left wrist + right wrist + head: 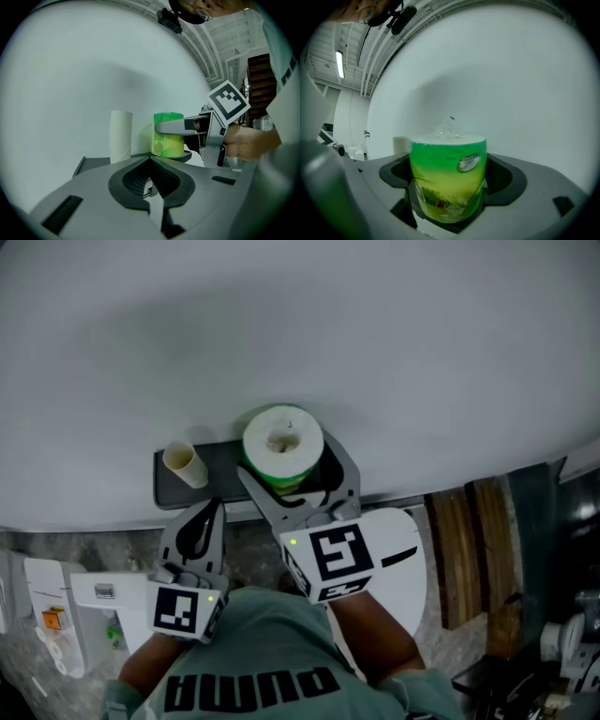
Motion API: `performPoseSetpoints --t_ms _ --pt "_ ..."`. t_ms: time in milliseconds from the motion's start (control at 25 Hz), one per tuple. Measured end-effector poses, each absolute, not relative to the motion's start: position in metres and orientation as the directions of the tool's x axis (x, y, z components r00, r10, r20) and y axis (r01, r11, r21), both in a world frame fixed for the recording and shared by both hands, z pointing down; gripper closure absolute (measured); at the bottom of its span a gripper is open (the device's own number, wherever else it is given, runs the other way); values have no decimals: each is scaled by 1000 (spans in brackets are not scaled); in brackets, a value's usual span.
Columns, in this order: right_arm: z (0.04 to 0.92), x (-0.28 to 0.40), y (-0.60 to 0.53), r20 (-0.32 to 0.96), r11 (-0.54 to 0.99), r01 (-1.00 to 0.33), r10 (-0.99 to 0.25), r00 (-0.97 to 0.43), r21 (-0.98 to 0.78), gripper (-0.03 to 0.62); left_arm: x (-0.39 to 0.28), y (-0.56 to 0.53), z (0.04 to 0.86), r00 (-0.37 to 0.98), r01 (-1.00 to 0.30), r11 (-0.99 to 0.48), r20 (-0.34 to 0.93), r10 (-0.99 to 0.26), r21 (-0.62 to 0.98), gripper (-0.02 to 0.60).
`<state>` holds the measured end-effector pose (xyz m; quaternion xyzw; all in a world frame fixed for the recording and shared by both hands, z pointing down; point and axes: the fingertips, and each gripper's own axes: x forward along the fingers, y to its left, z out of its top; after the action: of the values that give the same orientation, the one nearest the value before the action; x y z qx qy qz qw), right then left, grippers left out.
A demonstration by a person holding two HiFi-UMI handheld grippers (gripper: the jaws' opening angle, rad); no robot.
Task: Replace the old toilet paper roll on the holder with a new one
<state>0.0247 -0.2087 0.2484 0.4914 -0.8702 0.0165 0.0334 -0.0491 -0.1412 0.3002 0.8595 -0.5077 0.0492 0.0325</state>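
While right gripper (289, 470) clamps the new roll (447, 178) between its jaws, left gripper (150, 165) closed, empty.

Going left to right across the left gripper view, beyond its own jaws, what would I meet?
Empty cardboard tube → green-wrapped roll → marker cube → person's hand.

It's soft, dim light in here, with a cool grey-green cast. Faint broad shadows smudge the wall (281, 324). Both gripper views bulge like fisheyes and go black at the corners. A strip light (339, 64) glows at the upper left of the right gripper view, and plastic on the wrapped roll (447, 178) glints faintly.
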Motion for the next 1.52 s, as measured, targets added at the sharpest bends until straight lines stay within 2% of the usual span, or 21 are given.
performPoseSetpoints --t_ms 320,1200,1520 --pt "243 48 -190 57 494 -870 -868 -493 -7 146 -35 -131 304 519 -853 -522 118 -847 5 578" --pt "261 151 -150 50 312 -947 -947 -316 -81 146 33 -109 323 612 -784 -621 148 -777 -11 578" --pt "281 174 -151 53 275 -943 -956 -290 -188 146 42 -110 332 610 -783 -621 170 -774 -21 578"
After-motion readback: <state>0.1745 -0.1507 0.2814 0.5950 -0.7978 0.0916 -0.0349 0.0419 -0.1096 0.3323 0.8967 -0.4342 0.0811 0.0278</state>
